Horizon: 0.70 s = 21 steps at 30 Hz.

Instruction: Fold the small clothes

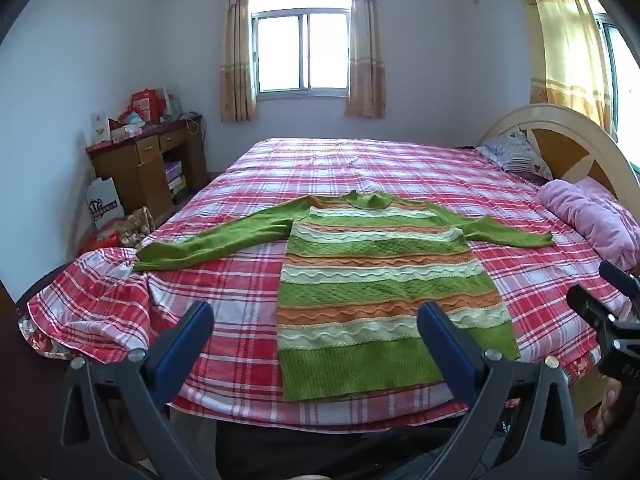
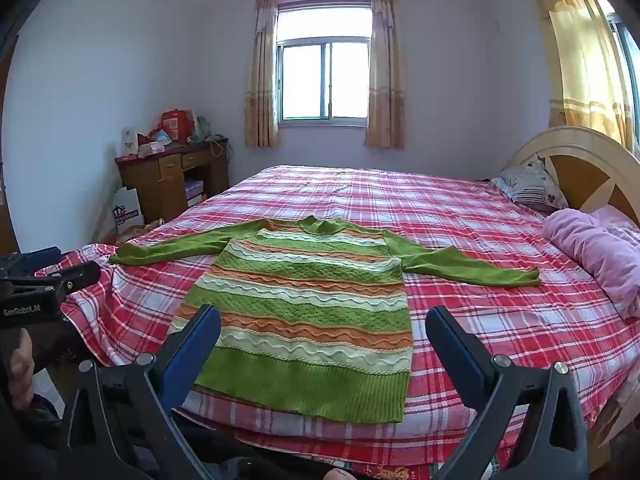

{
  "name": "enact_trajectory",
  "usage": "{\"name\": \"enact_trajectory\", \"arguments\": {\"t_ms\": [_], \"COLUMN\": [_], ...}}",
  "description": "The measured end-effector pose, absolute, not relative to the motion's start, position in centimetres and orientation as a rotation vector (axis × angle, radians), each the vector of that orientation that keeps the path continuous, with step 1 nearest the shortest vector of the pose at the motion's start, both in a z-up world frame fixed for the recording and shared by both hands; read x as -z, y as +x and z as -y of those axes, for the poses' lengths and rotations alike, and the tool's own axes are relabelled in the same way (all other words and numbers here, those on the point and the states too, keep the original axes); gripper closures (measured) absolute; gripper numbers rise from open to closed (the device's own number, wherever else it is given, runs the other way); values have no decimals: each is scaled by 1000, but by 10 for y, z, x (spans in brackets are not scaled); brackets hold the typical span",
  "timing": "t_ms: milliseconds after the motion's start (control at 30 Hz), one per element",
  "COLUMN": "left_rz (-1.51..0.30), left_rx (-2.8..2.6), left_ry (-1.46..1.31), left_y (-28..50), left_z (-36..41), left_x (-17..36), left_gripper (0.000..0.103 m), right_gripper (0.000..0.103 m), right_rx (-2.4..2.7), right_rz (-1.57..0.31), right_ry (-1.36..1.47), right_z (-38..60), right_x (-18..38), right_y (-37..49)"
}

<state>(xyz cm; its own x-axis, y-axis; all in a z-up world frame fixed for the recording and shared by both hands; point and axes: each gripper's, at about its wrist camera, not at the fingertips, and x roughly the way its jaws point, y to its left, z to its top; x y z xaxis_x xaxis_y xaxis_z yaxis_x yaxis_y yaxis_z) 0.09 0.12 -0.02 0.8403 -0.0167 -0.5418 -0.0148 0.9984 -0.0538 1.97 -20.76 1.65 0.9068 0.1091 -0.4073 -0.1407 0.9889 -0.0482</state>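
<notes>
Sweater (image 1: 384, 280) lies flat on bed (image 1: 224, 312) near front edge, both sleeves spread out, no fold made yet: whole job left. Left gripper (image 1: 316, 320) & right gripper (image 2: 324, 328) hover short of hem, fingers wide apart, holding nothing.

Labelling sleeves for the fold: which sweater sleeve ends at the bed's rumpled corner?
The left sleeve of the sweater, desk side: its cuff reaches the bunched sheet corner. The right sleeve lies on flat sheet, toward the pink blanket.
</notes>
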Motion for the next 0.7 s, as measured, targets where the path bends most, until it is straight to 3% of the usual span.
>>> {"name": "enact_trajectory", "arguments": {"t_ms": [700], "left_rz": [-548], "left_rx": [-45], "left_ry": [5], "left_y": [0], "left_z": [-1], "left_x": [0], "left_gripper": [0], "right_gripper": [1], "right_rx": [-123], "right_rz": [-450], "right_ry": [-50], "right_z": [207], "right_x": [-14], "right_y": [25]}}
